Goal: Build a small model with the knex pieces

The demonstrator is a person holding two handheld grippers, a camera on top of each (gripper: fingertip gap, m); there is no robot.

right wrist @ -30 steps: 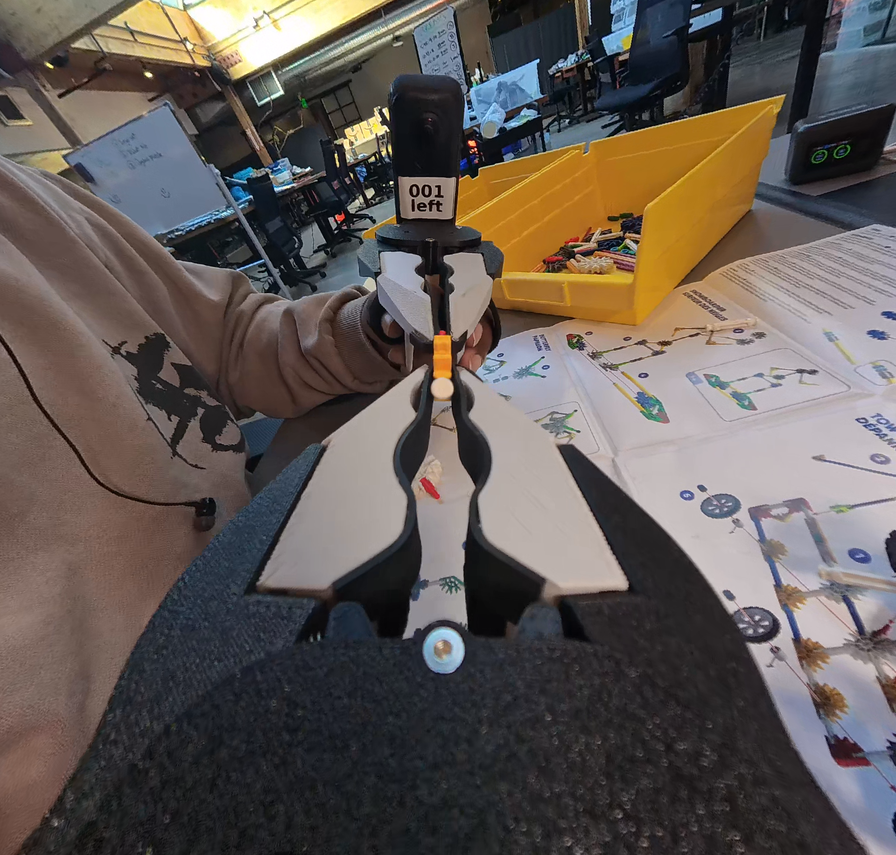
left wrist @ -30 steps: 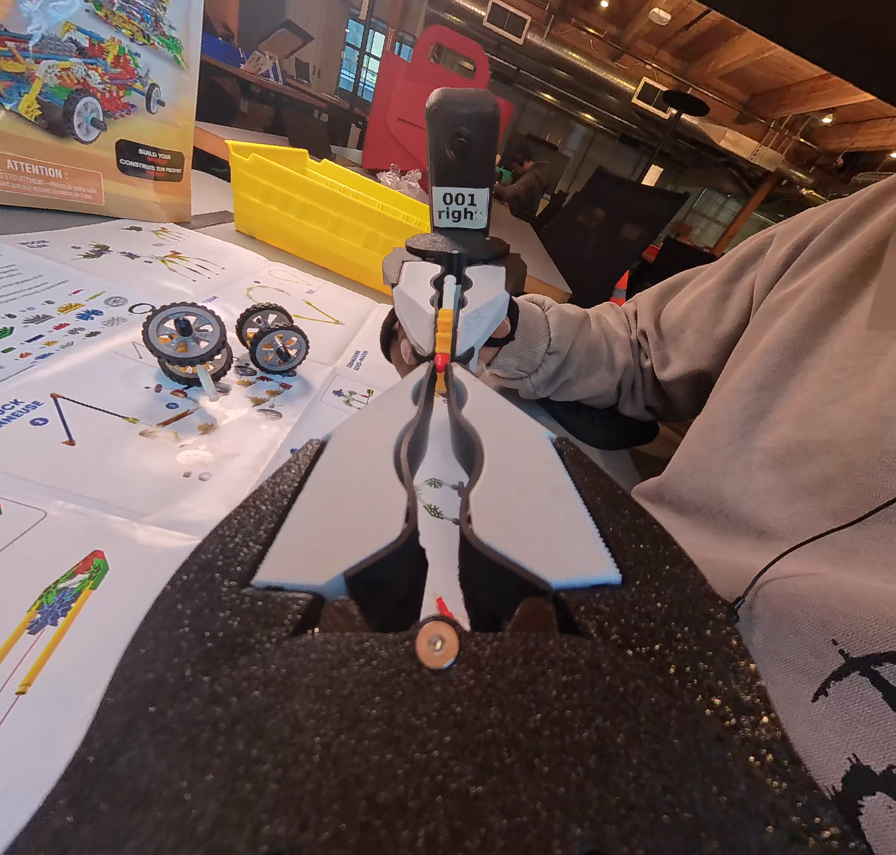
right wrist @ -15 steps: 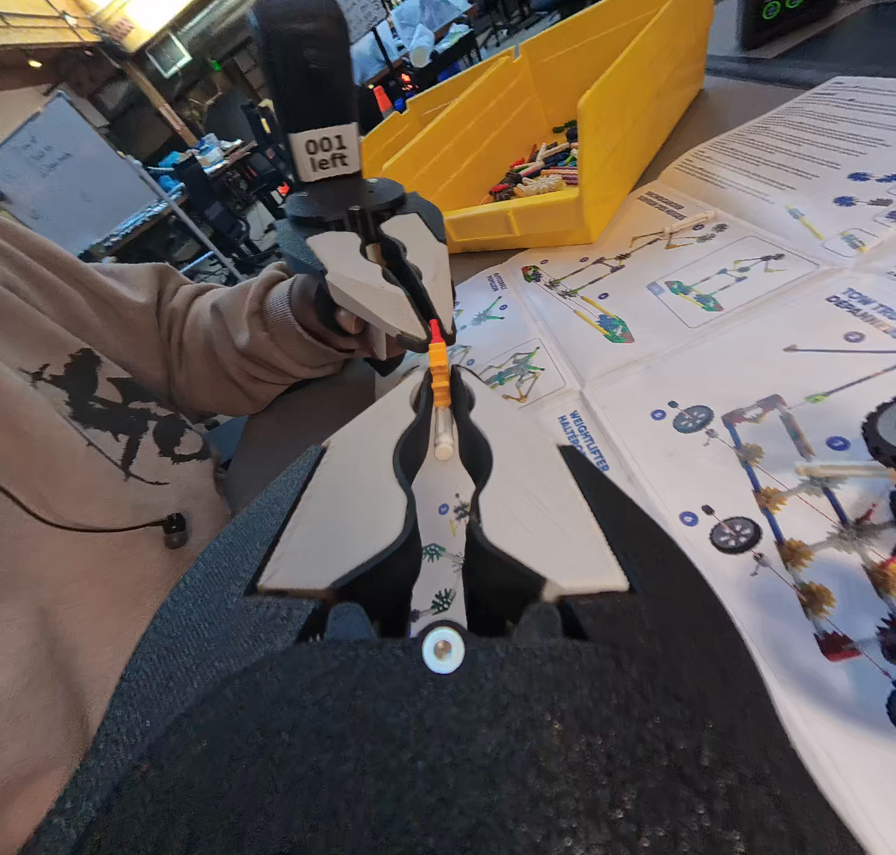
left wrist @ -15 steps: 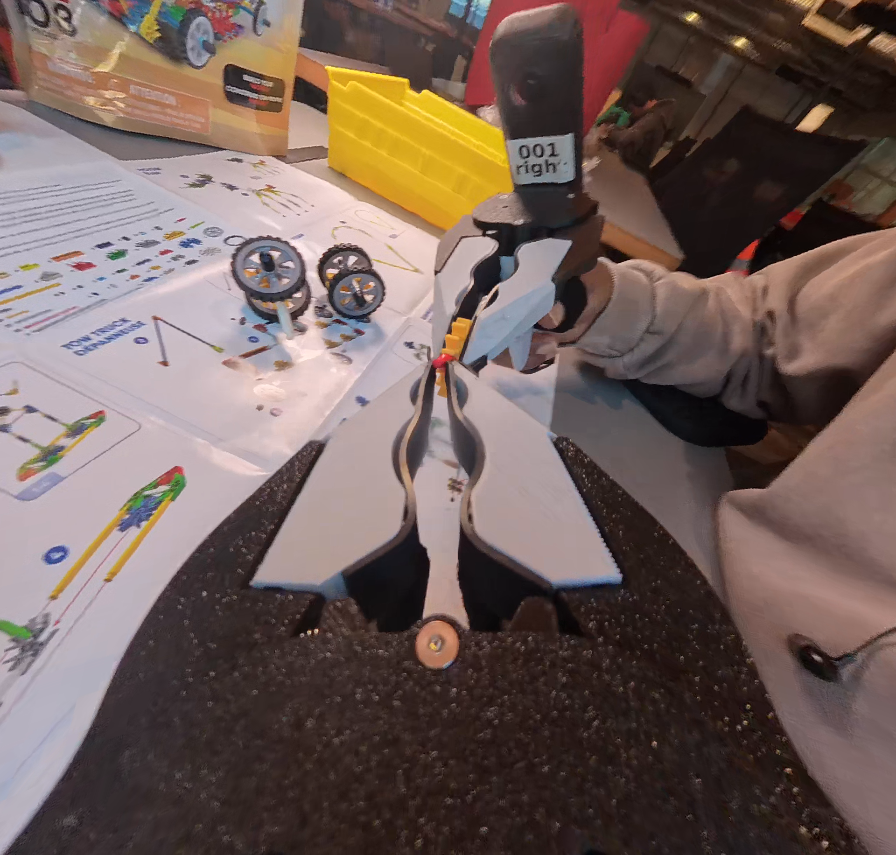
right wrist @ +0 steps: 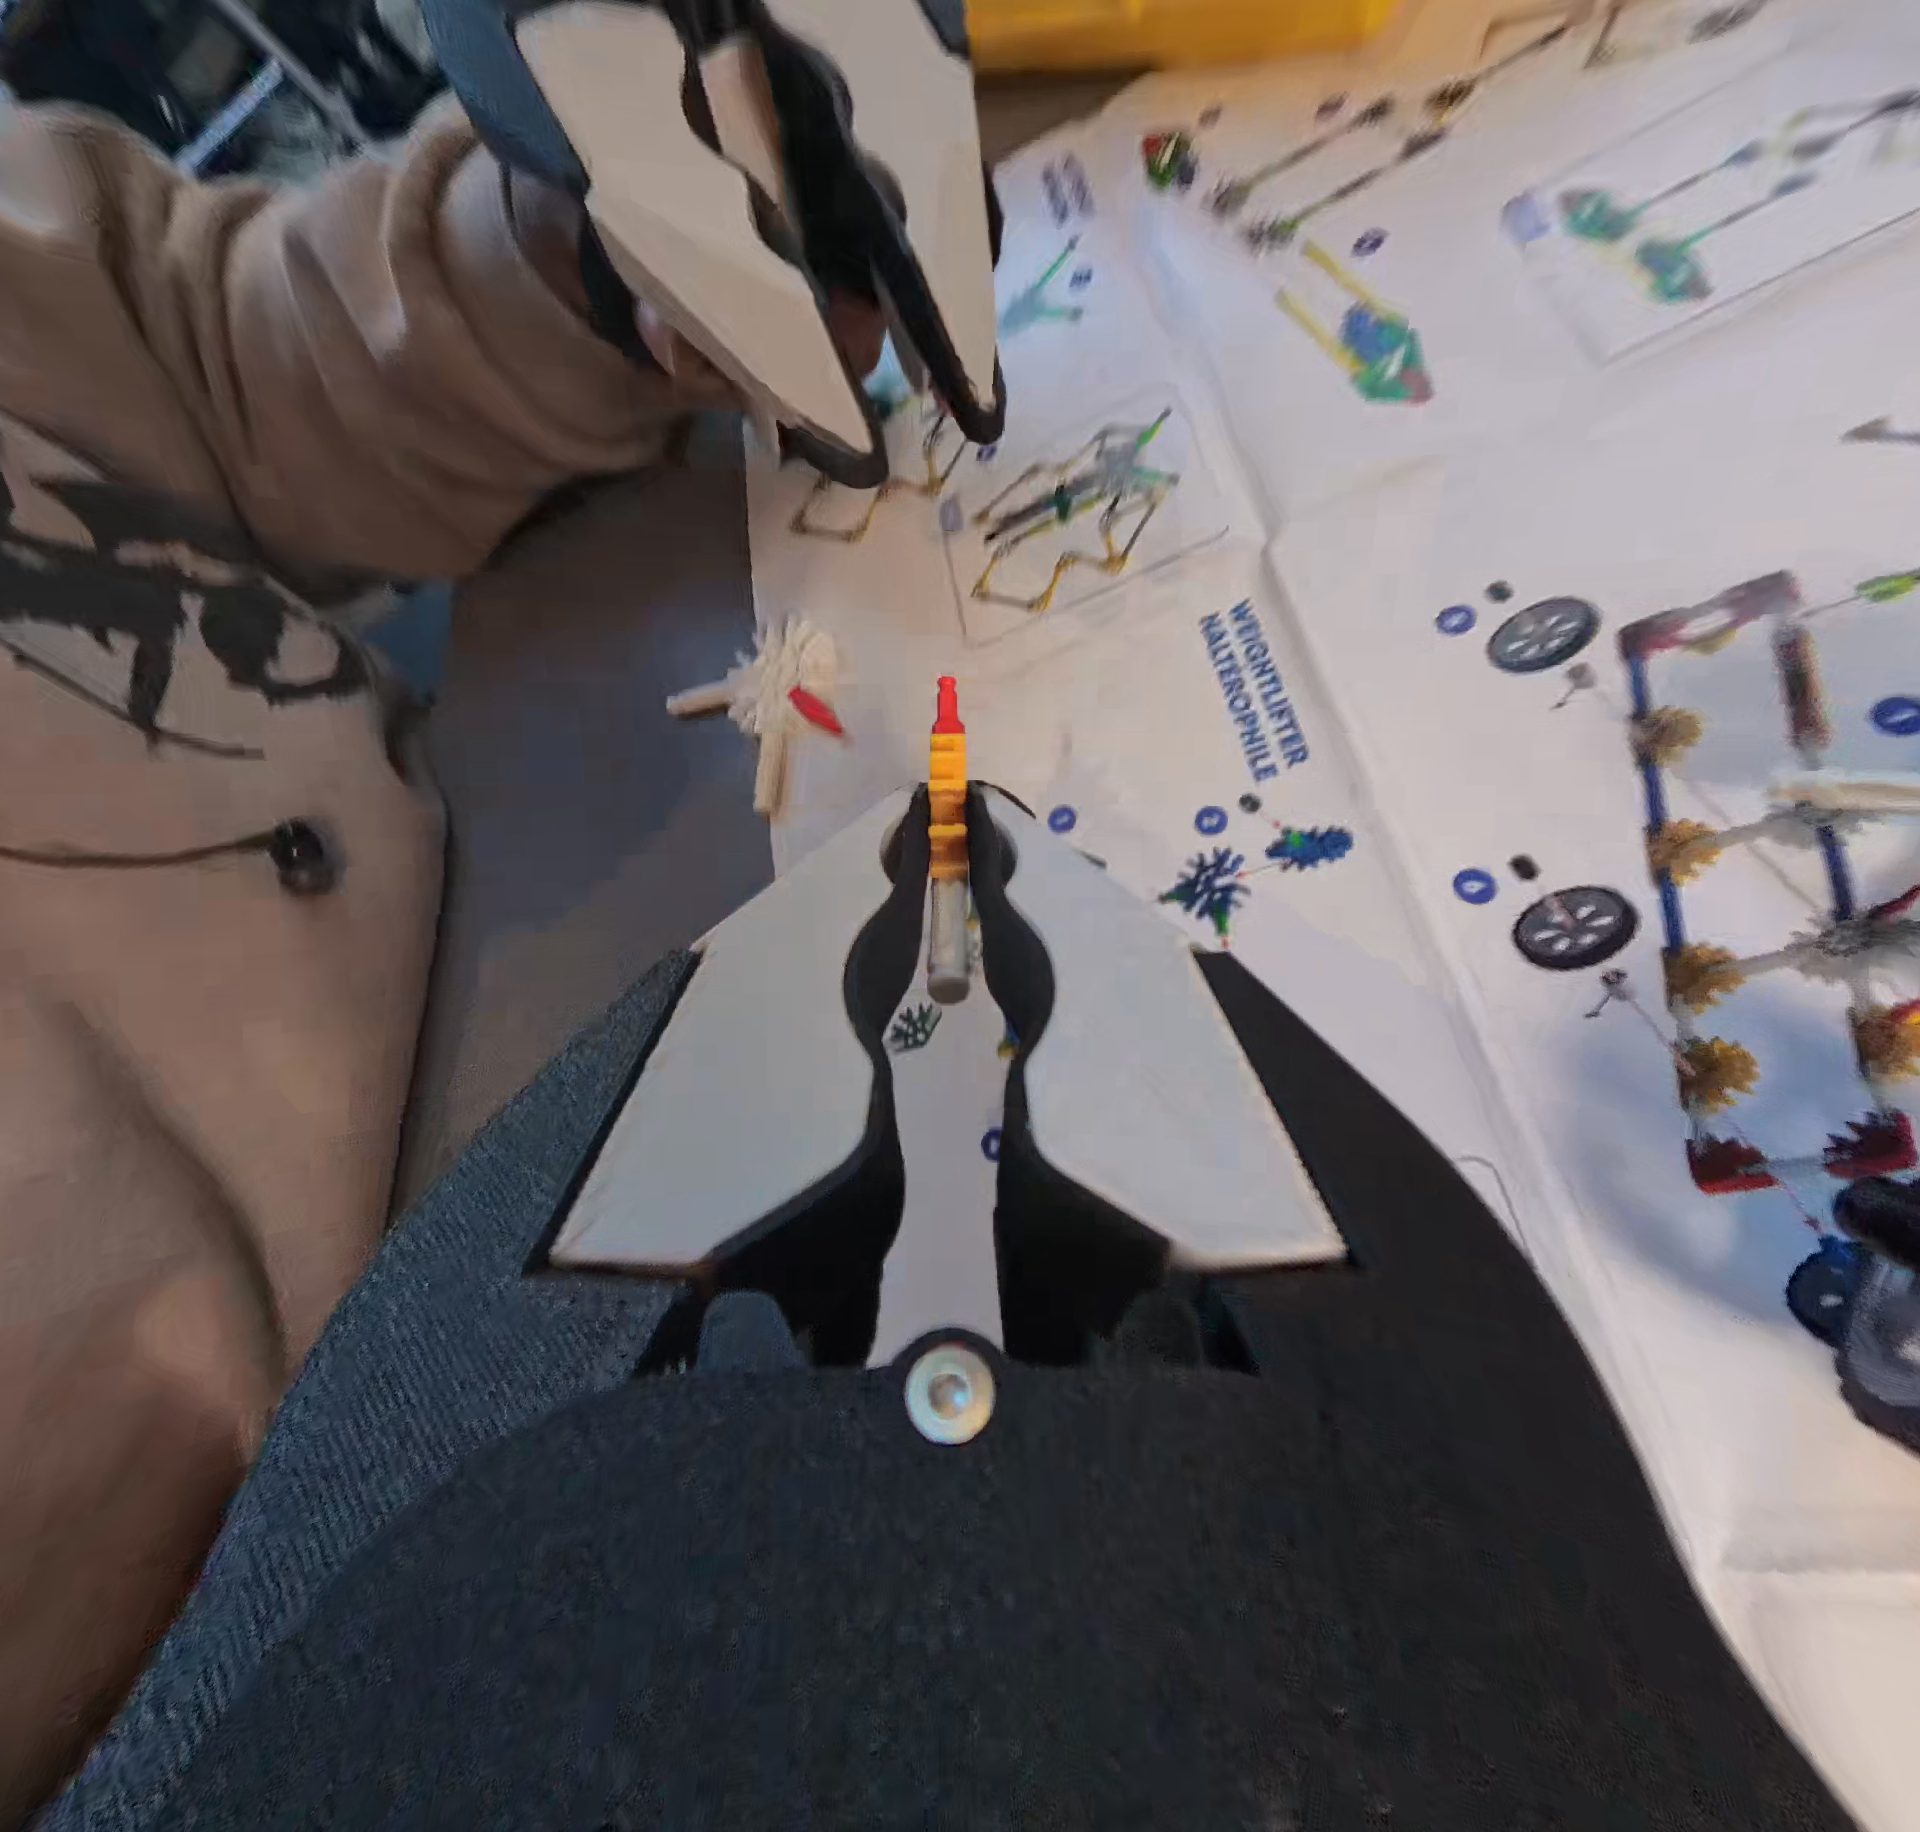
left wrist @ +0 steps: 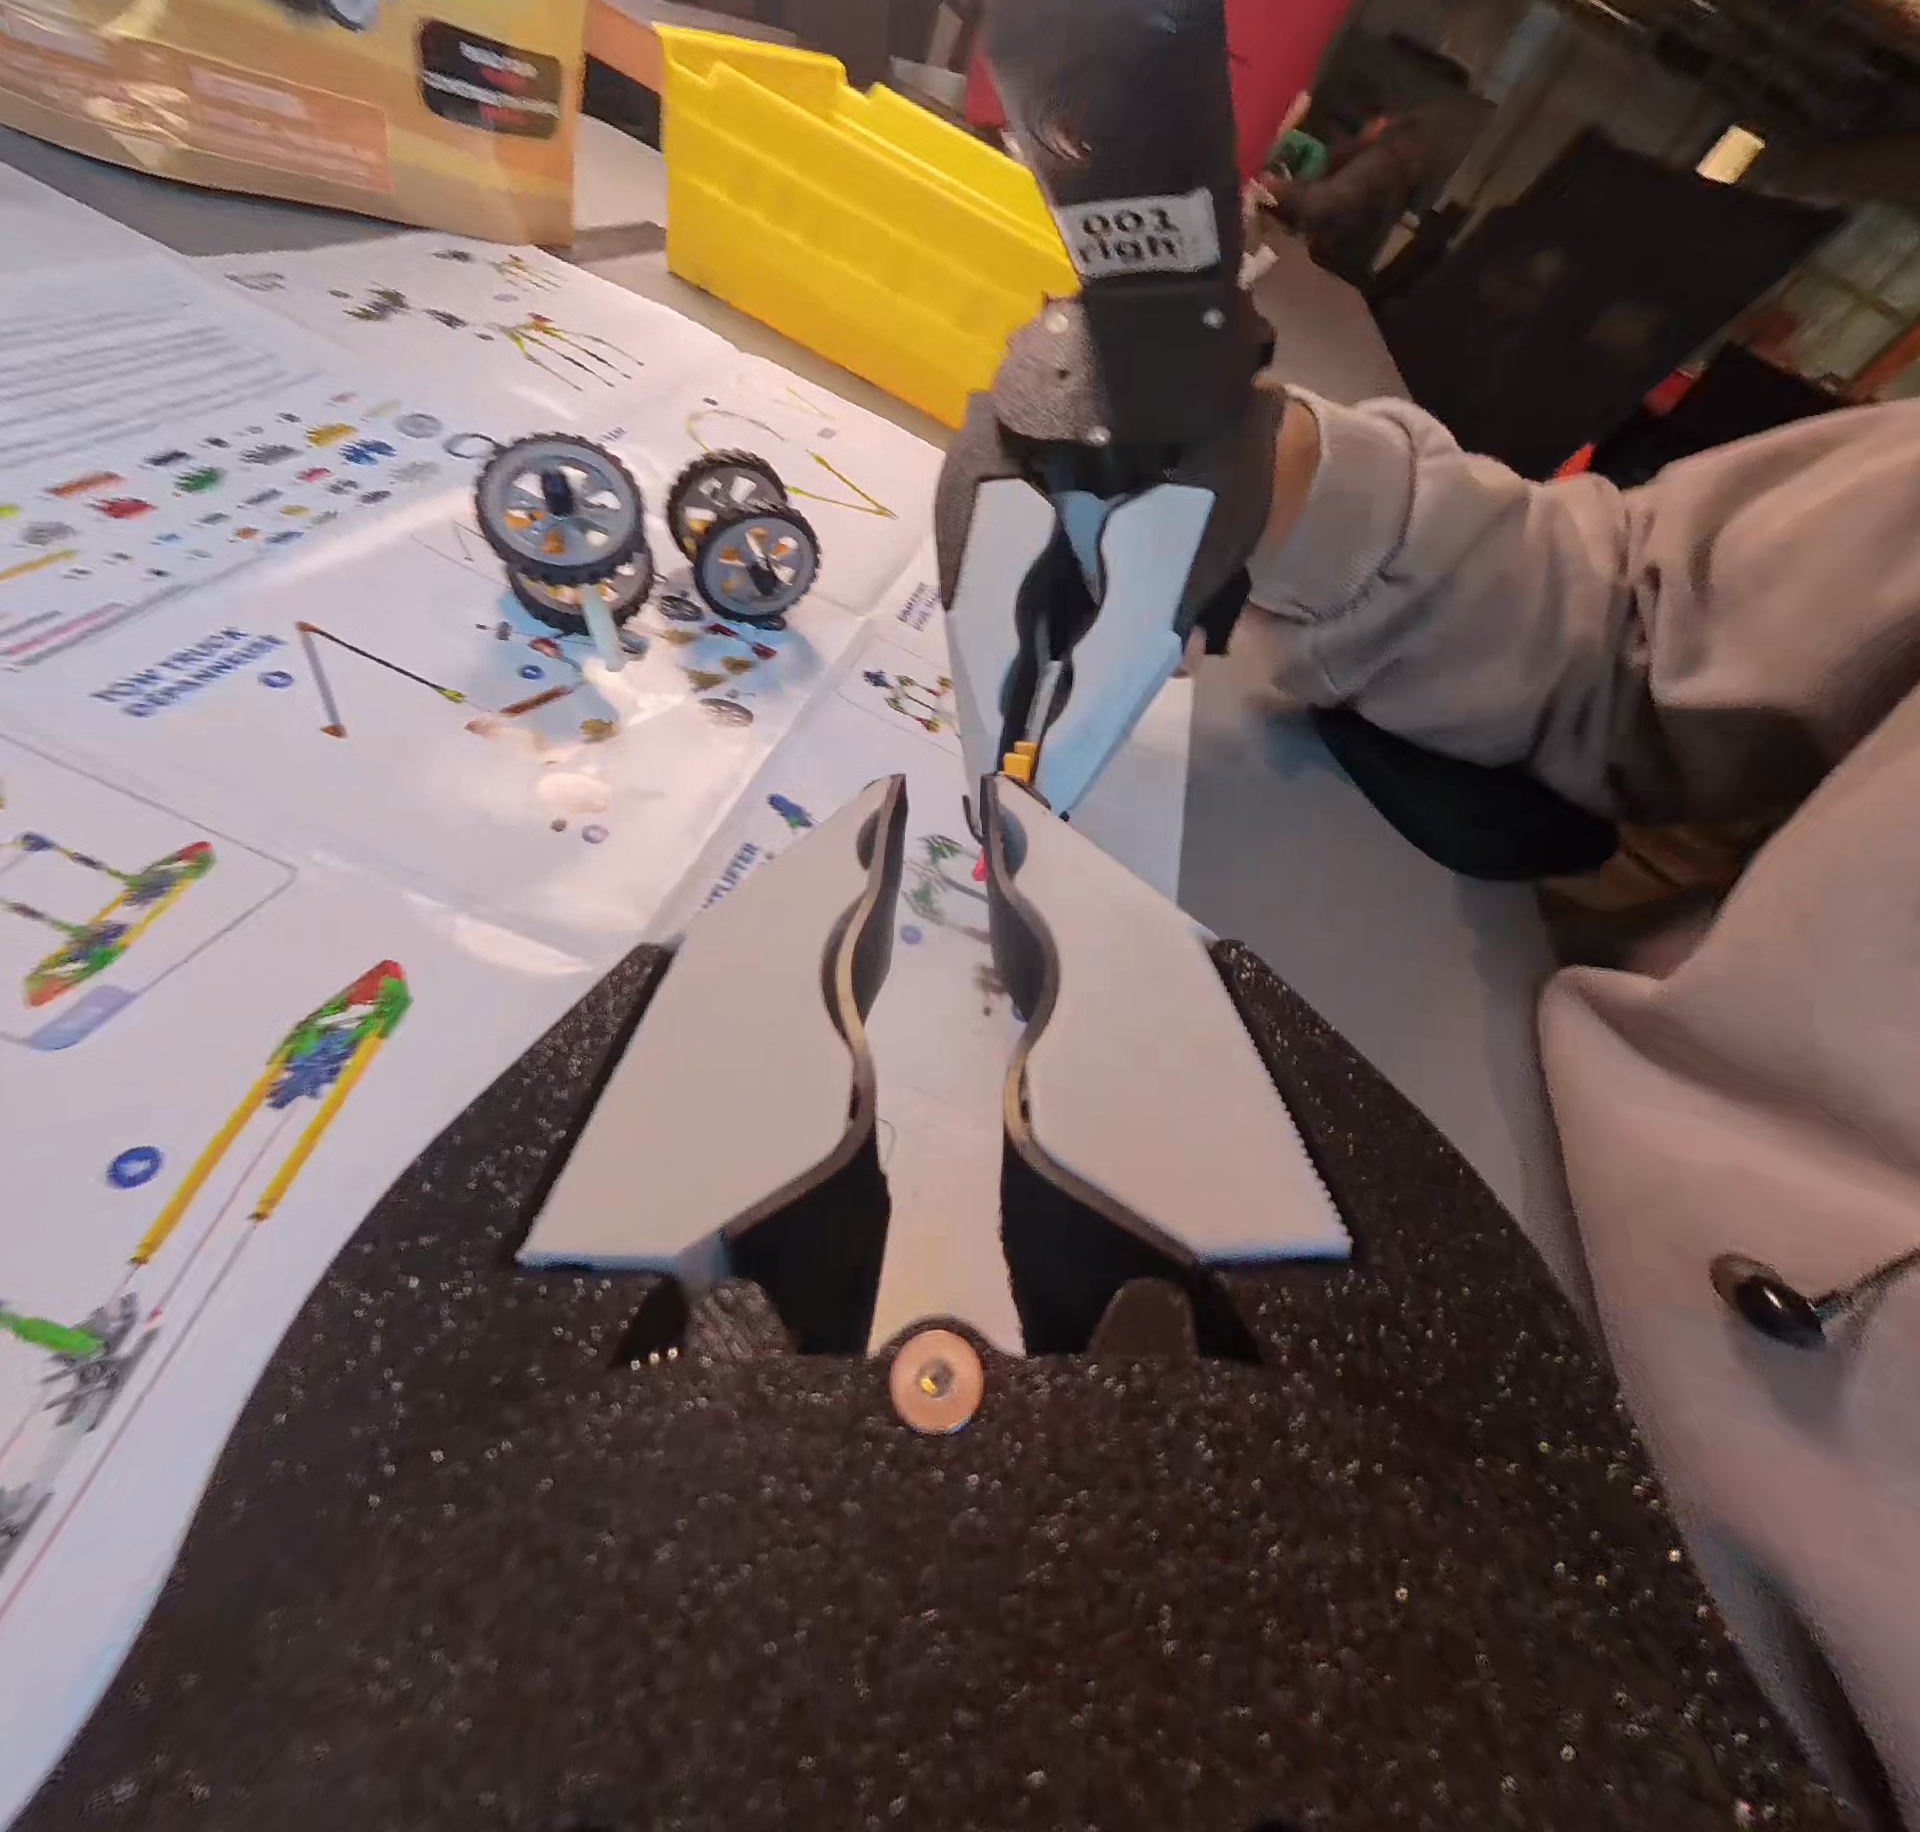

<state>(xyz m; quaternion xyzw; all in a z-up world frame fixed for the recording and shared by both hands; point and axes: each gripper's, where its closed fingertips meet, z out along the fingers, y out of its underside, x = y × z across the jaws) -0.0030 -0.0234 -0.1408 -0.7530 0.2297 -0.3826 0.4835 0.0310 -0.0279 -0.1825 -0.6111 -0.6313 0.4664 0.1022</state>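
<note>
- My right claw (right wrist: 948,806) is clamped on a small rod piece (right wrist: 948,847): grey shaft back between the fingers, orange collar at the tips, red tip poking out ahead.
- My left claw (left wrist: 940,806) has its tips slightly parted and nothing between them. In the right wrist view it hangs above the sheet, apart from the rod piece.
- I judge the rod piece light, stiff, smooth plastic, and thin enough to pivot or slip. The hold on the collar and shaft looks the surest, and the red tip seems too slender to pinch.
- In the left wrist view the right claw (left wrist: 1023,754) points down just beyond my left tips, the orange collar showing at its end.
- A white spiky connector (right wrist: 779,686) with white rods and a red bit lies at the sheet's edge, near the rod piece.
- The instruction sheet (left wrist: 312,795) covers most of the tabletop (left wrist: 1299,847).
- Four loose wheels (left wrist: 644,535) sit clustered on it, well apart from both claws.
- A yellow bin (left wrist: 852,224) and a toy box (left wrist: 312,68) stand behind, out of the way.
- A partly built frame (right wrist: 1766,951) lies blurred at the right edge.
- The person's sleeve (left wrist: 1507,619) is close to both claws.
</note>
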